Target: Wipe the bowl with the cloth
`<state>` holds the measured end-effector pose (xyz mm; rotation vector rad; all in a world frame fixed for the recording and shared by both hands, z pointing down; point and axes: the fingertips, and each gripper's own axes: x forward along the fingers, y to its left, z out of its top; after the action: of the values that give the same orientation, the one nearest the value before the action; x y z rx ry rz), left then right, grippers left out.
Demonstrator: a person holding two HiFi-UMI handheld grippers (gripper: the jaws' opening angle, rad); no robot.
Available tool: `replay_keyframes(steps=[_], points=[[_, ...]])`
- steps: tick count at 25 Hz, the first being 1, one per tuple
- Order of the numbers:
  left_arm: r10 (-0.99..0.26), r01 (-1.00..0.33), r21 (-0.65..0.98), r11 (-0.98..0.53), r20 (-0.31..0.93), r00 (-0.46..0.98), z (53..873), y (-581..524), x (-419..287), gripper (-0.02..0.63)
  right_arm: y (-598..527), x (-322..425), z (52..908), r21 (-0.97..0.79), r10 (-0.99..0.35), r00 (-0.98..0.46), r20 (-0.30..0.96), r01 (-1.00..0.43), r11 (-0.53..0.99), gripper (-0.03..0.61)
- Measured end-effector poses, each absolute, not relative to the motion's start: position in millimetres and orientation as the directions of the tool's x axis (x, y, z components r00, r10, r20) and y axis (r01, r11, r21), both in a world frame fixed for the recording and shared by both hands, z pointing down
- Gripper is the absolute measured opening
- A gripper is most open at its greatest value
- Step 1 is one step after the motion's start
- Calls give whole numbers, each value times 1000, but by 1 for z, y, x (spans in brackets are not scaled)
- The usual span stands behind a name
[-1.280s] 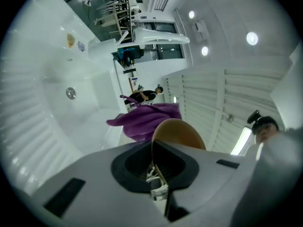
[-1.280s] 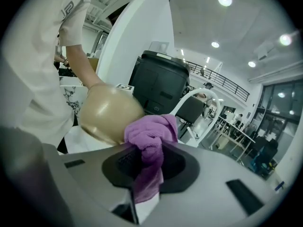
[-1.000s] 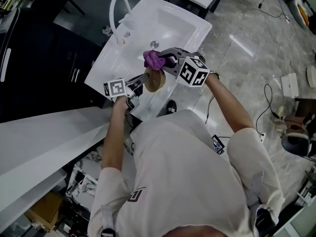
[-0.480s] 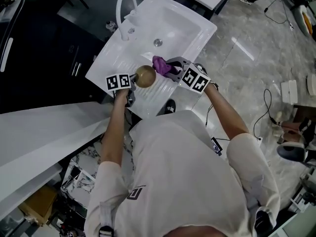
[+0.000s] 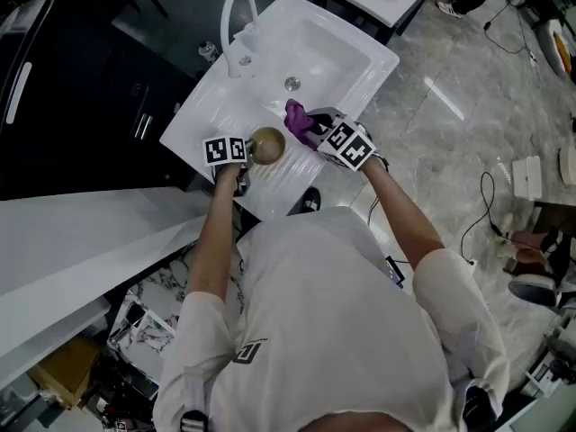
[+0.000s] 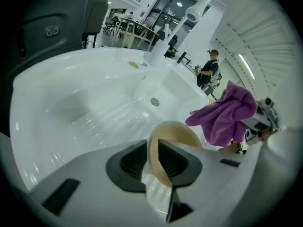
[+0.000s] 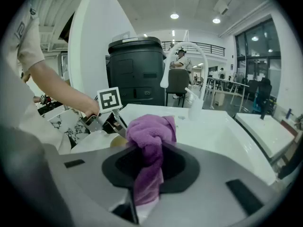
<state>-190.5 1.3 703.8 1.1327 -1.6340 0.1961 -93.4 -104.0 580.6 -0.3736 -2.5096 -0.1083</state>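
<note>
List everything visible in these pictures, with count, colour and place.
white ceramic sink: one, white, in front of the person
curved white faucet: one, white, at the sink's far edge
round metal drain: one, silver, in the basin
beige round bowl: one, beige, over the sink's drainboard
purple fluffy cloth: one, purple, beside the bowl
black cabinet: one, black, left of the sink
grey glossy floor: one, grey, right of the sink
left gripper: one, grey, shut on the bowl's rim
right gripper: one, grey, shut on the cloth
</note>
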Motion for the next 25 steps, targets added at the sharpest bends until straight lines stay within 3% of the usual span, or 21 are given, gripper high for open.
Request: replay_keyframes(steps=[7, 12, 17, 25], points=[[-651, -768, 304, 564, 736, -187, 668, 7, -220, 94, -124, -95, 591, -77, 134, -816, 562, 110, 991, 74], [-735, -797, 170, 580, 531, -421, 603, 18, -222, 87, -132, -97, 595, -127, 101, -855, 509, 41, 991, 75], [-746, -873, -31, 487, 506, -433, 585, 23, -193, 19, -129, -101, 600, -146, 114, -853, 510, 45, 988, 75], [-751, -876, 35, 481, 531, -392, 598, 36, -177, 6, -119, -102, 608, -164, 120, -847, 517, 40, 986, 75]])
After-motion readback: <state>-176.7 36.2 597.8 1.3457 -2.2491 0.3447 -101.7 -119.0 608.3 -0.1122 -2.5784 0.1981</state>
